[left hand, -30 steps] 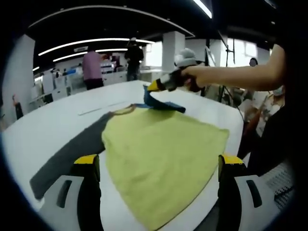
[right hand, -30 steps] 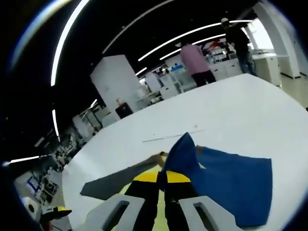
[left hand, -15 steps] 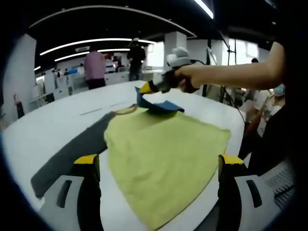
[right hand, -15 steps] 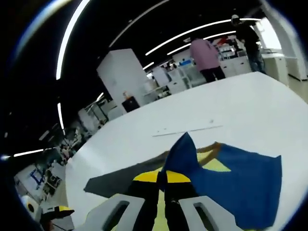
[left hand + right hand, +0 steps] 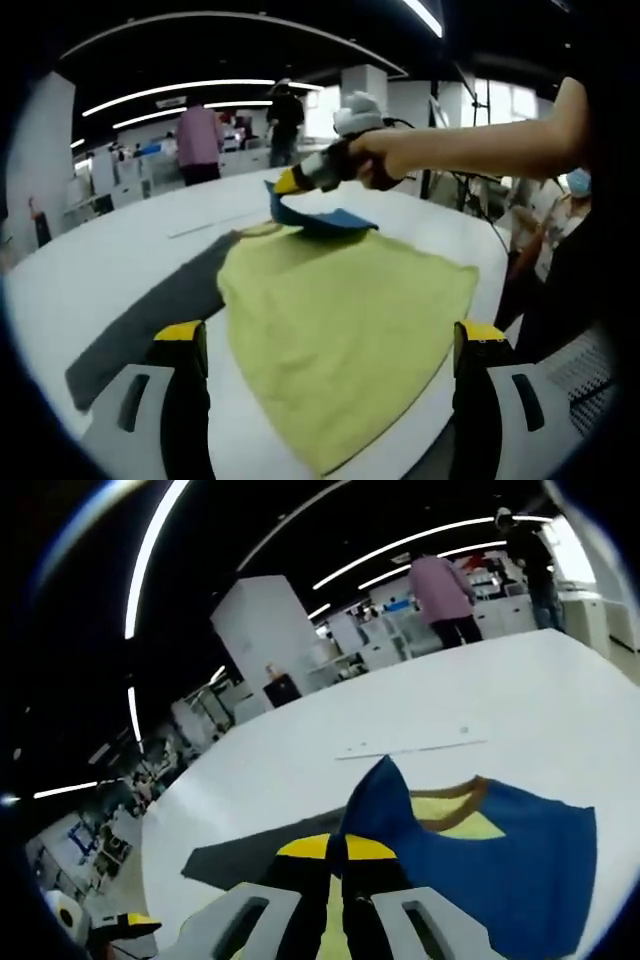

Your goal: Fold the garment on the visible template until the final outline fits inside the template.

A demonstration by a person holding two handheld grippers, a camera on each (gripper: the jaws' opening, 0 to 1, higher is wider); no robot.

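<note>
A yellow garment (image 5: 340,310) with blue sleeves lies on a dark grey template (image 5: 150,315) on the white table (image 5: 80,265). The template sticks out past the garment's left side. My right gripper (image 5: 288,183), held by a person's hand, is shut on a blue sleeve (image 5: 325,218) and holds it lifted over the collar end. In the right gripper view, the right gripper (image 5: 337,848) pinches the blue sleeve (image 5: 470,865) above the brown-trimmed neckline (image 5: 450,810) and the grey template (image 5: 235,852). My left gripper (image 5: 330,340) hovers wide open over the garment's near hem.
A thin pale strip (image 5: 205,226) lies on the table beyond the template. Two people (image 5: 200,140) stand at benches far behind. Another person (image 5: 575,200) stands at the table's right edge. Bare white tabletop lies to the left and beyond the garment.
The right gripper has carried the blue sleeve leftward across the collar end, folding it over the yellow body. The left gripper has stayed where it was, open.
</note>
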